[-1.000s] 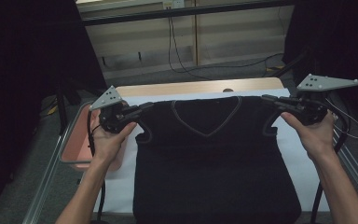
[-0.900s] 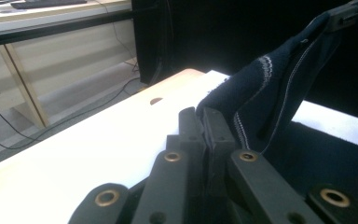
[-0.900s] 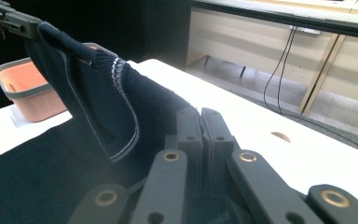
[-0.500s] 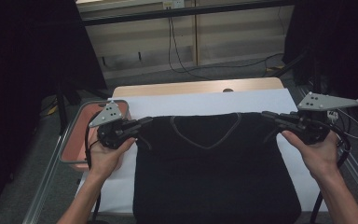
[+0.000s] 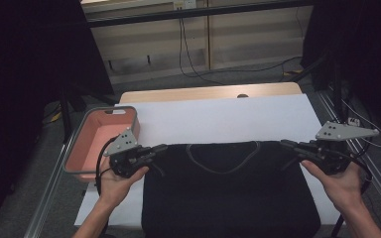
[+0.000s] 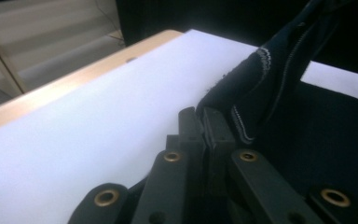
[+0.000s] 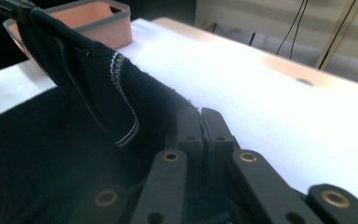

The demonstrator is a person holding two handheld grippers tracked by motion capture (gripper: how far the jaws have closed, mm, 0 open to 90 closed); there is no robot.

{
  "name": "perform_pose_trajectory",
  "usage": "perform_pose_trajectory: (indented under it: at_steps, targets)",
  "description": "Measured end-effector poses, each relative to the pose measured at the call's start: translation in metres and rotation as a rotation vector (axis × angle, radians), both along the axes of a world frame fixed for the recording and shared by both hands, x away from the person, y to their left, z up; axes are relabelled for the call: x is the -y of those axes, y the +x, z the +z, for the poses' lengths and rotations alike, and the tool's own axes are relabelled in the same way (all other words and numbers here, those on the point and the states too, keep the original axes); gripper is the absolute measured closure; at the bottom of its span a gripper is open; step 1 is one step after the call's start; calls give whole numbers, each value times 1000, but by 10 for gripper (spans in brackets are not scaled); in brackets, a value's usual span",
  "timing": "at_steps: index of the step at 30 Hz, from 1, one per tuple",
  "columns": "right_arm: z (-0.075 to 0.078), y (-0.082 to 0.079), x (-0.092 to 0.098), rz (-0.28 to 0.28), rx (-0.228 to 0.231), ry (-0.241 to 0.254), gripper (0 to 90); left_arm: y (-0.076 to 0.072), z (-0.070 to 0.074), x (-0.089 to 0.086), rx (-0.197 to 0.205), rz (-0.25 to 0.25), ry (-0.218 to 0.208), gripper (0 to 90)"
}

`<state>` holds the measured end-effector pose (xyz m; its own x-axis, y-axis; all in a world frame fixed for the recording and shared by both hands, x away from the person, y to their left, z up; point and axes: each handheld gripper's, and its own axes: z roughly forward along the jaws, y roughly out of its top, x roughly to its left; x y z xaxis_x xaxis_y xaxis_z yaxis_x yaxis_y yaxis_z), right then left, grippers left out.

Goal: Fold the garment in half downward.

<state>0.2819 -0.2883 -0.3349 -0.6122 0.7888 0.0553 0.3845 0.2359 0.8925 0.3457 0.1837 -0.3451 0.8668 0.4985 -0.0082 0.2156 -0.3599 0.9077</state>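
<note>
Garment: dark knitted sweater (image 5: pixel 228 198) with a V-neck trimmed in pale stitching, front up, neckline toward the far edge.
Location: lies on the white sheet (image 5: pixel 218 121) covering the tabletop (image 5: pixel 203 93); its lower body rests flat on the near half, while the shoulder line is held just off the sheet between the two grippers.
Handling, judged: soft, limp and light; no stiffness, so it sags between the holds and will crease if the tension is uneven. The knit is not slippery, but it can stretch at the neckline.
Hold points, judged: the two shoulder corners are sound; a grip on the neck trim would distort it.
Left hand-held gripper (image 5: pixel 159 148): jaws pressed together, pinching the left shoulder edge; the left gripper view confirms fabric (image 6: pixel 261 79) between the closed jaws.
Right hand-held gripper (image 5: pixel 286 144): jaws pressed together, pinching the right shoulder edge; fabric (image 7: pixel 112 93) rises from the jaws toward the other hand.
Surroundings: pink tray (image 5: pixel 82 171) with a grey rim, just beside the sheet's left edge, well clear of the sweater.
</note>
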Motion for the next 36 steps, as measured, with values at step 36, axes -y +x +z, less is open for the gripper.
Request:
perform_pose_trajectory:
  at_steps: [36]
  targets:
    - [-89,-85,-8,69,-68,-6,796,-73,-80,-18,-161,-95,63,844]
